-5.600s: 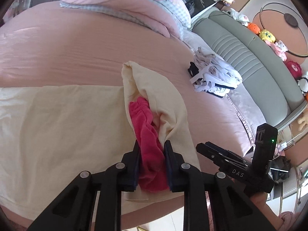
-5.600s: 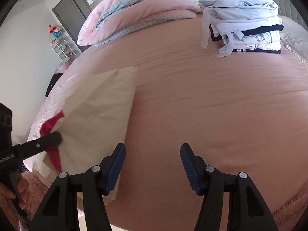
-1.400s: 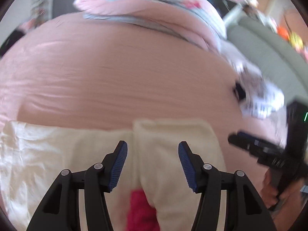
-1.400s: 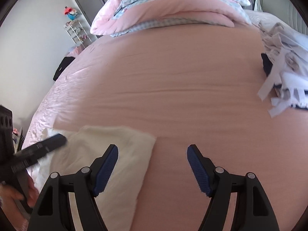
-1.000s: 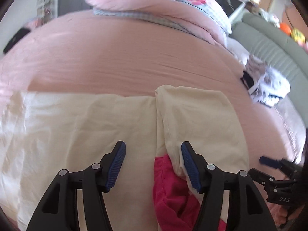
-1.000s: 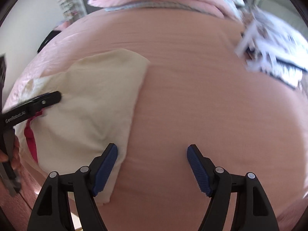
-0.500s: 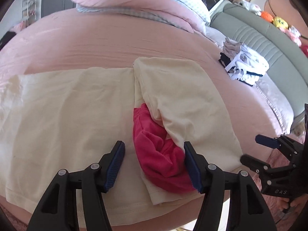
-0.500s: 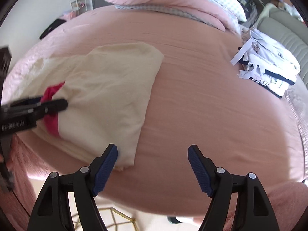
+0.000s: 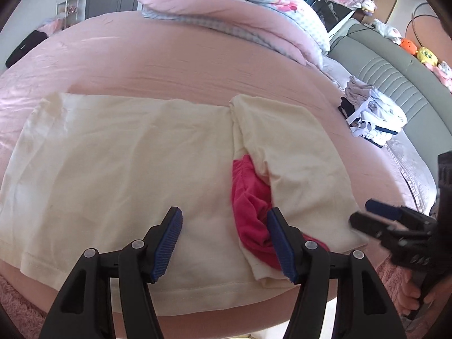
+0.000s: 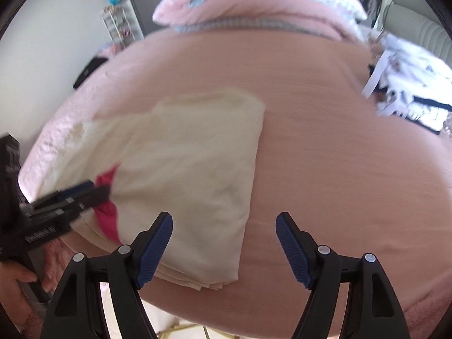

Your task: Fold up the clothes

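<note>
A cream garment (image 9: 118, 163) lies spread on the pink bed (image 9: 169, 65), its right part folded over (image 9: 296, 152) so that a red lining or cuff (image 9: 251, 212) shows at the fold. My left gripper (image 9: 224, 226) hovers open over the garment's near hem, its right finger in front of the red cloth, nothing held. The right gripper (image 9: 375, 214) shows at the right edge of the left wrist view, next to the folded flap's corner. In the right wrist view the right gripper (image 10: 224, 236) stands open above the folded flap (image 10: 192, 169) and the bare sheet, holding nothing.
A rolled pink and checked duvet (image 9: 231, 8) lies at the far side of the bed. A stack of folded white and navy clothes (image 9: 373, 118) sits at the right, beside a grey-green padded headboard (image 9: 395, 84) with plush toys (image 9: 421, 53). The bed's near edge runs just below the grippers.
Both grippers drew back towards the near edge of the bed. The left one shifted left, so the red cloth now lies by its right finger rather than between the two.
</note>
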A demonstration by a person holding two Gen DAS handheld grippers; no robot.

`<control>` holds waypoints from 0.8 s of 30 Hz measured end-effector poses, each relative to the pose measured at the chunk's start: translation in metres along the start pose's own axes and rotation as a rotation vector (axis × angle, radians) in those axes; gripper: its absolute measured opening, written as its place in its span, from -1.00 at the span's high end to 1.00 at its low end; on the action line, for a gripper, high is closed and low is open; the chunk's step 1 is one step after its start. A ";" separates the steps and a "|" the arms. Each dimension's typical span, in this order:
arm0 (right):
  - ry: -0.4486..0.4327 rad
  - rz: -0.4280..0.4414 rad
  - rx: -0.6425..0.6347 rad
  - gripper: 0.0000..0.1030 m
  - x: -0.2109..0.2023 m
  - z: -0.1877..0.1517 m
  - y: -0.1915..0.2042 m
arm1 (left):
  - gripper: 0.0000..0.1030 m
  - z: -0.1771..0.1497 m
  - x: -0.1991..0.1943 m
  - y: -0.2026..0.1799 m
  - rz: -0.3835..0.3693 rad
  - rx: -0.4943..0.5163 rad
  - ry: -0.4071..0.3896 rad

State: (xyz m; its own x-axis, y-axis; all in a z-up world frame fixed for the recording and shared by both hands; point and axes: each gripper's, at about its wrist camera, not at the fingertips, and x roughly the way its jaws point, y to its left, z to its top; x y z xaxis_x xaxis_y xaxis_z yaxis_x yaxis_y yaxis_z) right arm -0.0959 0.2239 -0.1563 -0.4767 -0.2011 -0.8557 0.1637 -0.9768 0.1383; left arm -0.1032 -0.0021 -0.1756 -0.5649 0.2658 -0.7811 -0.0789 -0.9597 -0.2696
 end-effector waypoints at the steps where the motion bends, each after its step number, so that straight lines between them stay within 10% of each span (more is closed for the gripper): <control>1: 0.029 -0.007 0.006 -0.46 0.006 -0.004 -0.001 | -0.19 -0.001 -0.001 0.001 0.010 0.007 0.001; 14: -0.118 0.099 0.105 -0.47 -0.034 -0.009 -0.006 | -0.19 -0.020 -0.022 0.028 -0.088 -0.225 -0.048; 24: -0.069 0.123 0.004 -0.47 -0.002 0.021 0.049 | -0.19 -0.061 -0.064 0.096 0.045 -0.602 -0.097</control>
State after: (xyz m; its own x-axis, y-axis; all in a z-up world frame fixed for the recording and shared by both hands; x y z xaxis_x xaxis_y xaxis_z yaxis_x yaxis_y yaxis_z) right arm -0.1055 0.1753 -0.1377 -0.5118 -0.3238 -0.7957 0.2213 -0.9447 0.2421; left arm -0.0241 -0.1060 -0.1861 -0.6314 0.1895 -0.7520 0.4090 -0.7425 -0.5305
